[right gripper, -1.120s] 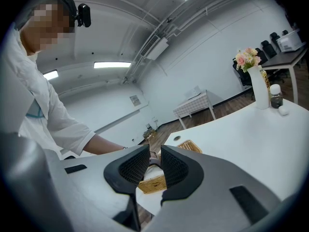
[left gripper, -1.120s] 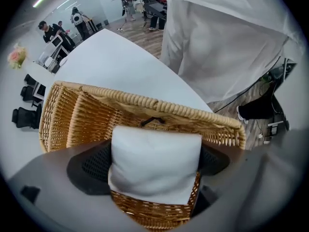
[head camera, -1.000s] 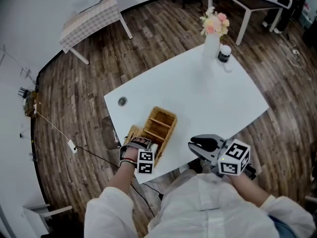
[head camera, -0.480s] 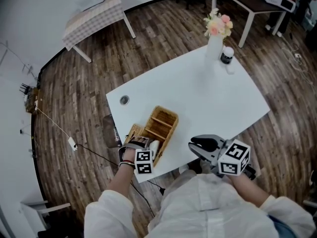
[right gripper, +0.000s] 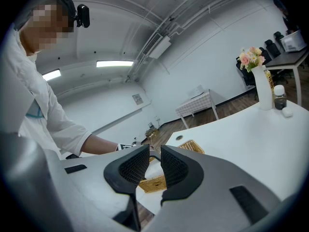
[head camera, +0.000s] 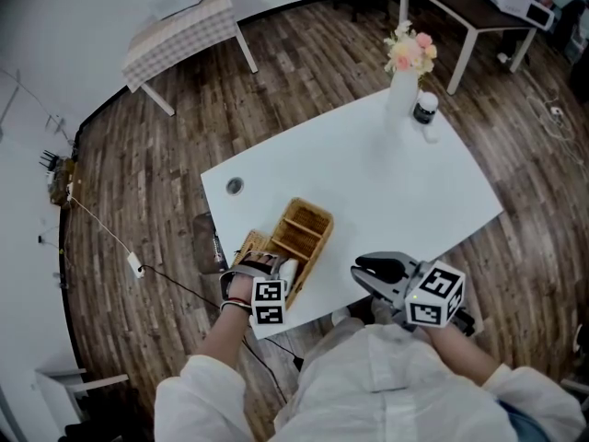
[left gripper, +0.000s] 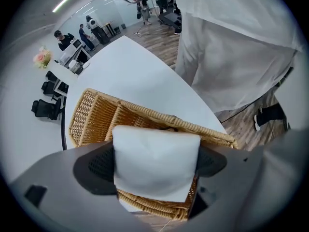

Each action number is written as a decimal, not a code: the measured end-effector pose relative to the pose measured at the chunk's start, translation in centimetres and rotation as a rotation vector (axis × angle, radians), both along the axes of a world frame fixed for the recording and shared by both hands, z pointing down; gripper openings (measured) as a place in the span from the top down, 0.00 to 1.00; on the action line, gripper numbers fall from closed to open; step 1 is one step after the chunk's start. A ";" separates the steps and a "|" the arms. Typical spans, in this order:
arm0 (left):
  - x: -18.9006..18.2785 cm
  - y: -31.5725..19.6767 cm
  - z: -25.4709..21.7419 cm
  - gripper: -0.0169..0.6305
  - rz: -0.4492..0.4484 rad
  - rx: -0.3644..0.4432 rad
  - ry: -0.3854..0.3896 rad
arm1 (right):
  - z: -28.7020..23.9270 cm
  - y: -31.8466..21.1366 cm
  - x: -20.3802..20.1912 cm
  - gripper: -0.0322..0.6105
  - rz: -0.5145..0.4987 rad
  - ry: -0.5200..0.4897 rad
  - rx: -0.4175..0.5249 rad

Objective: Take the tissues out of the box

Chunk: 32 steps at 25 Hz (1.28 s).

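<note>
Your left gripper (left gripper: 155,162) has just drawn its jaws in a little from their widest, and they now sit against the 2 sides of the soft white rectangular tissue pack (left gripper: 157,144), so you have a clamp on it rather than an open straddle. The left gripper view shows the pack filling the whole span between the dark ribbed pads (left gripper: 99,166), with the woven tan wicker basket (head camera: 304,221) behind and below it. The head view has hardly altered over the last second: the gripper is in the same spot at the near end of the basket, close to the near edge of the white table (head camera: 368,173). That suggests the grasp is made but the lift has not really begun. The tissues are at the basket's near compartment, and I cannot tell whether their underside has cleared the wicker wall. Your right gripper (right gripper: 154,161) is held off the table's near edge, well apart from the basket, its jaws a narrow gap apart with nothing between them. Next you likely need a straight pull up and away, watching that the light basket does not ride up with the pack.
</note>
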<state>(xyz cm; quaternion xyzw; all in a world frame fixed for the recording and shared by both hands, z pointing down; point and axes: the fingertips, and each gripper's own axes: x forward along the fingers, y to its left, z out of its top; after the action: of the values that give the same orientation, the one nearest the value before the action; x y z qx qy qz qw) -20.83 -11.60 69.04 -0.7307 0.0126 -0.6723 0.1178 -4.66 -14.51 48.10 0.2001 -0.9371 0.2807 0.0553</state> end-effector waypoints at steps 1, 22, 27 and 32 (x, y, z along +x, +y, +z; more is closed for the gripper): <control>0.0 -0.1 -0.2 0.27 0.001 0.006 -0.001 | 0.0 0.0 0.0 0.81 -0.002 0.000 0.001; 0.2 -1.4 -4.3 0.27 -0.106 0.131 0.057 | -0.3 0.2 -0.6 0.81 -0.045 -0.007 0.017; -0.3 -1.7 -5.2 0.27 -0.134 0.151 0.064 | -0.4 0.0 -0.6 0.81 -0.053 -0.009 0.018; -0.2 -2.1 -5.8 0.27 -0.207 0.157 0.110 | -0.4 -0.1 -0.7 0.81 -0.061 -0.013 0.019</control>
<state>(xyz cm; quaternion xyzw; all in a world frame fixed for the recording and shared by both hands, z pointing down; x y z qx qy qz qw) -20.99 -13.70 63.28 -0.7499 0.1468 -0.6366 0.1039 -5.32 -14.60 47.73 0.1699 -0.9457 0.2712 0.0558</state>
